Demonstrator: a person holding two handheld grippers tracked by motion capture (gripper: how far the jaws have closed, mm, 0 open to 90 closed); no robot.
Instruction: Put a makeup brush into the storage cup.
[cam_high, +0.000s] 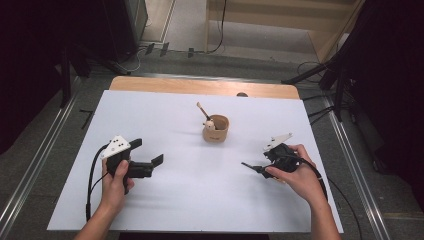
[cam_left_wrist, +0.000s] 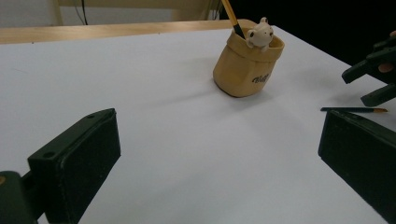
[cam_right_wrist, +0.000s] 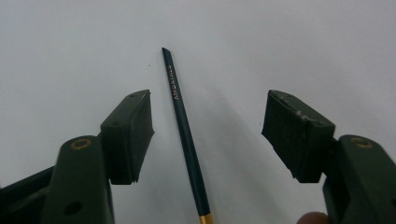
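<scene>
Right gripper (cam_right_wrist: 208, 135) lowered over the dark green paintbrush (cam_right_wrist: 184, 135), fingers (cam_right_wrist: 128, 135) half-spread astride the handle, not yet touching, set for a pinch. Paintbrush flat on the white desk (cam_high: 175, 200), right of the tan brush pot (cam_high: 216, 129). Left gripper (cam_high: 150, 165) idle left of the pot, fingers wide, empty.

You're in a recording lab: black curtains (cam_high: 30, 60), tripod legs (cam_high: 320, 75), floor cables (cam_high: 220, 30) and a white-covered worktop (cam_high: 200, 200).
</scene>
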